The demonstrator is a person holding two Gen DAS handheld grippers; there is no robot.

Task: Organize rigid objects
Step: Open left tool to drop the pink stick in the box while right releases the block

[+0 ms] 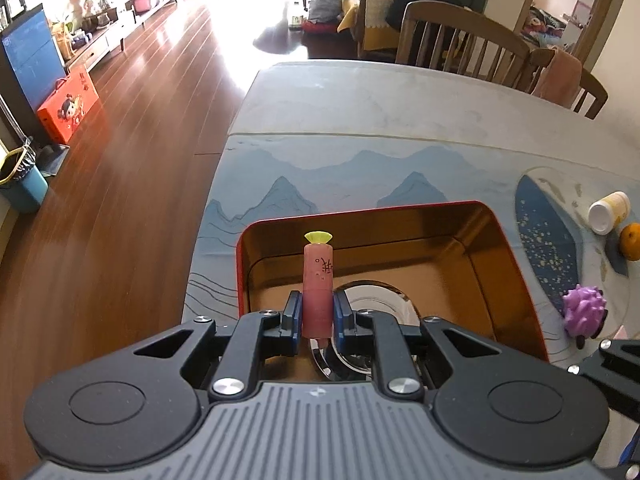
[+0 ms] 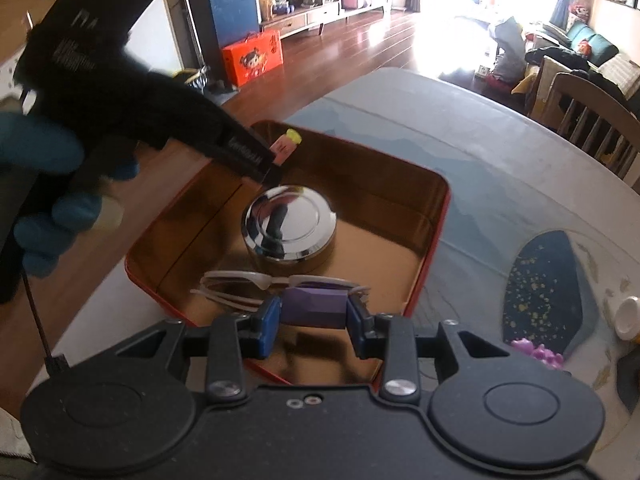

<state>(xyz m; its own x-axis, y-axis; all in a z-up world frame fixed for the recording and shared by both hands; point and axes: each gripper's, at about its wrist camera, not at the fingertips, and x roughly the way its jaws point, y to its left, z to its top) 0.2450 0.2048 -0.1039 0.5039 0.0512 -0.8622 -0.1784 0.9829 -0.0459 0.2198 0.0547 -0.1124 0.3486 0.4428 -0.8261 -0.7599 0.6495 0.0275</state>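
- Between the blue pads of the left gripper point(image 1: 317, 316) a pink tube point(image 1: 318, 288) is standing upright, pinched low on its body, its yellow cap point(image 1: 317, 237) pointing away over the box.
- Between the pads of the right gripper point(image 2: 313, 312) a small purple block point(image 2: 314, 307) is being pinched across its width, right at the near rim of the box.
- Both things are hanging above the red tin box point(image 1: 516, 264), whose gold inside is lying open below them on the table point(image 1: 360, 112).
- Inside the box a shiny round tin point(image 2: 289, 227) is sitting near the middle, and a pair of white glasses point(image 2: 256, 282) is lying at the near side.
- Judging by looks, the tube is light, stiff and smooth, so it is likely to slip or swing; a hold nearer its middle would be steadier than one at its end.
- The block is looking hard and faceted; its flat sides are offering the pads a sure seat.
- The glasses seem the fragile item, so anything set down would do better on the bare floor of the box beside them.
- Outside, to the right on the table, a white-capped bottle point(image 1: 608, 213), an orange point(image 1: 632, 241) and a purple spiky toy point(image 1: 585, 312) are waiting.
- A blue-gloved hand point(image 2: 48, 184) is holding the left tool's handle.
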